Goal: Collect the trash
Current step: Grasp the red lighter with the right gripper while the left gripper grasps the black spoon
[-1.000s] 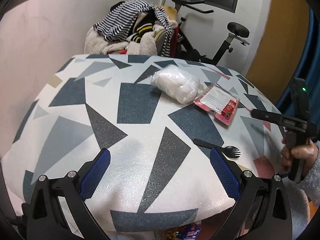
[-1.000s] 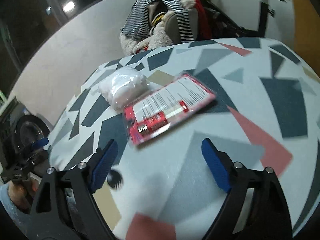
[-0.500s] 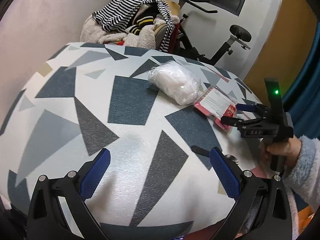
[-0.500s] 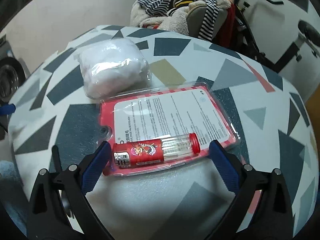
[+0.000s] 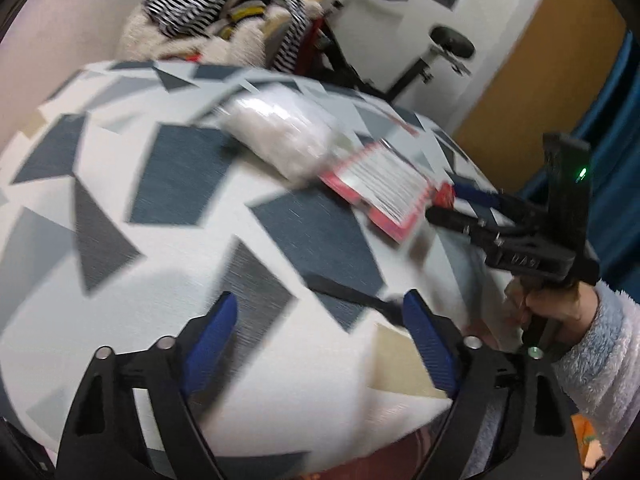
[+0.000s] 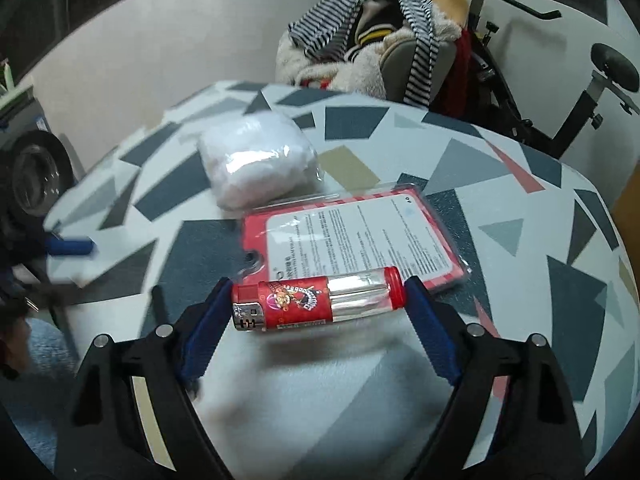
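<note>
A red blister pack [image 6: 360, 236] with a red lighter [image 6: 316, 304] in its front edge lies on the patterned table [image 6: 520, 280]. A white plastic-wrapped bundle [image 6: 256, 160] lies just behind it. My right gripper [image 6: 316, 308] is open, with one blue finger at each end of the lighter, close to it or touching. The left wrist view shows the pack [image 5: 380, 192], the bundle [image 5: 280, 136], and the right gripper [image 5: 448, 204] at the pack's right end. My left gripper [image 5: 320, 316] is open and empty over the table; a black plastic spork [image 5: 352, 300] lies by its right finger.
A chair piled with striped and fleecy clothes [image 6: 368, 40] stands behind the table. An exercise bike [image 6: 560, 92] is at the back right. A washing machine [image 6: 28, 172] stands at the left. The table edge runs close under both grippers.
My right gripper has moved forward onto the pack, and its fingers now flank the lighter. My left gripper has swung right toward the spork; its view is blurred.
</note>
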### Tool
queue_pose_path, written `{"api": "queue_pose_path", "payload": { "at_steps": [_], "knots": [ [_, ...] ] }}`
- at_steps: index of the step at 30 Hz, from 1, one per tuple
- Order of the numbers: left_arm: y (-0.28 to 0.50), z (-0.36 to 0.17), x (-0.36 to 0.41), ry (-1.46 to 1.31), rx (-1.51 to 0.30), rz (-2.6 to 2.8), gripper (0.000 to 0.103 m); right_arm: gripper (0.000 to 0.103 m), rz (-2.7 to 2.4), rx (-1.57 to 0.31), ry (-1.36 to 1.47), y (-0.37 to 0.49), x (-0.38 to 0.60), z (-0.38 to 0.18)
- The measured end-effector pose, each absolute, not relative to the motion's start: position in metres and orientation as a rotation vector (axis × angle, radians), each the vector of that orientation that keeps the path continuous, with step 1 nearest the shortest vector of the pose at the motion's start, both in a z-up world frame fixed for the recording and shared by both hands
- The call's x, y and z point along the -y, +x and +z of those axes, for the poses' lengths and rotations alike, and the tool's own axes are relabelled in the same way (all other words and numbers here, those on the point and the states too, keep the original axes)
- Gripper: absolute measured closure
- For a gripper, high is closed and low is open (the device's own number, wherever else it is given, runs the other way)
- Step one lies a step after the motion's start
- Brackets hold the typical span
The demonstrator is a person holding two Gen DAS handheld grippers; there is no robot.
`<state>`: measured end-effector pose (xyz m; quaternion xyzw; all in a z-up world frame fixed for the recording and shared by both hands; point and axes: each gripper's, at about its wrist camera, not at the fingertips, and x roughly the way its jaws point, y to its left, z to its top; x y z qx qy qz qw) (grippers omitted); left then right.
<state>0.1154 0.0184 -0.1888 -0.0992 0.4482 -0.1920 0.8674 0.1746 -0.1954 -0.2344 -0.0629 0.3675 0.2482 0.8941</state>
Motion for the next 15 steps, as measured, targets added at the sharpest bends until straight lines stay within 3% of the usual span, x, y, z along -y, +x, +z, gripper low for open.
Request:
{"api": "queue_pose_path", "payload": {
  "at_steps": [3, 6, 8, 10, 11, 15],
  "knots": [
    [0.115, -0.201, 0.003, -0.265, -1.012, -0.440, 0.043, 0.019, 0.512, -0.754, -0.075, 0.160, 0.210, -0.233],
    [0.118, -0.209, 0.010, -0.344, -1.049, -0.435, 0.045, 0.019, 0.504, -0.750, -0.055, 0.150, 0.217, -0.233],
    [0.123, -0.212, 0.013, -0.373, -1.056, -0.410, 0.051, 0.019, 0.500, -0.750, -0.042, 0.144, 0.222, -0.233],
    [0.130, -0.215, 0.017, -0.363, -1.066, -0.379, 0.070, 0.019, 0.497, -0.746, -0.030, 0.138, 0.229, -0.234],
    [0.133, -0.215, 0.017, -0.358, -1.068, -0.361, 0.073, 0.019, 0.496, -0.744, -0.027, 0.136, 0.231, -0.235],
    [0.148, -0.214, 0.027, -0.332, -1.089, -0.327, 0.077, 0.019, 0.491, -0.732, -0.007, 0.128, 0.241, -0.236]
  ]
}}
